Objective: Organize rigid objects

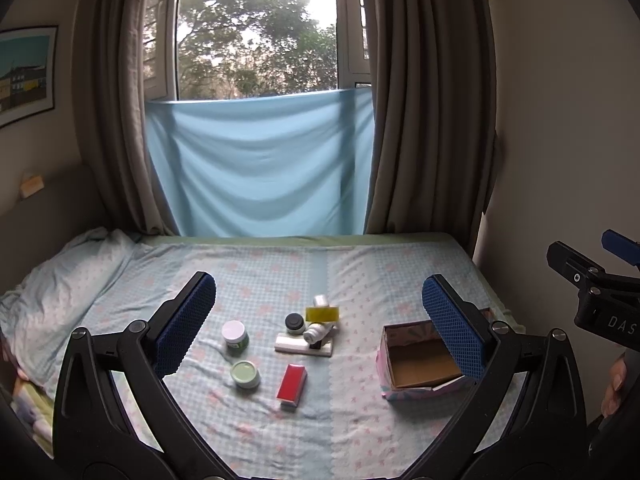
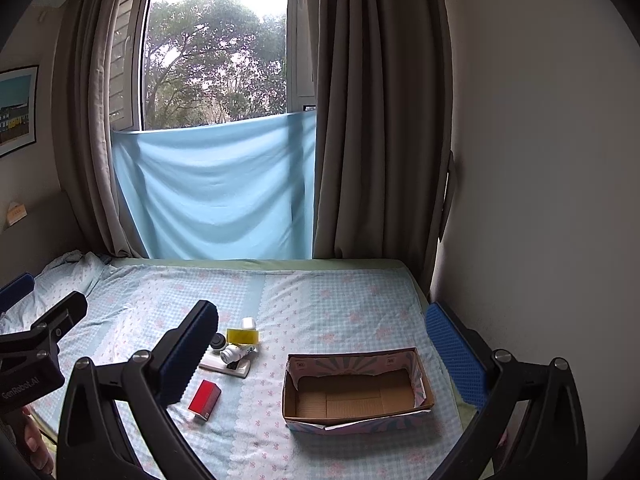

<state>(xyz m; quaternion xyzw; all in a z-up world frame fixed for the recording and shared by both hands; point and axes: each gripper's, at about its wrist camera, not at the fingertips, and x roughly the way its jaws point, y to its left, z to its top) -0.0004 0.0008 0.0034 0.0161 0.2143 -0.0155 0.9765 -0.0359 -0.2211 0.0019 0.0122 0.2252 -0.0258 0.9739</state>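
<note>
Between the wide, empty jaws of the left gripper (image 1: 320,320) lie two jars (image 1: 235,332), one red box (image 1: 292,387) and a hard-to-read pile (image 1: 310,330). The right gripper (image 2: 324,344), equally wide, frames one carton (image 2: 356,392); its left finger (image 2: 188,356) hides the jars.

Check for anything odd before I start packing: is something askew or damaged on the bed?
Yes. A white bottle lies tipped on the flat white box, and the box's near paper edge looks torn. Nothing is spilled.
</note>
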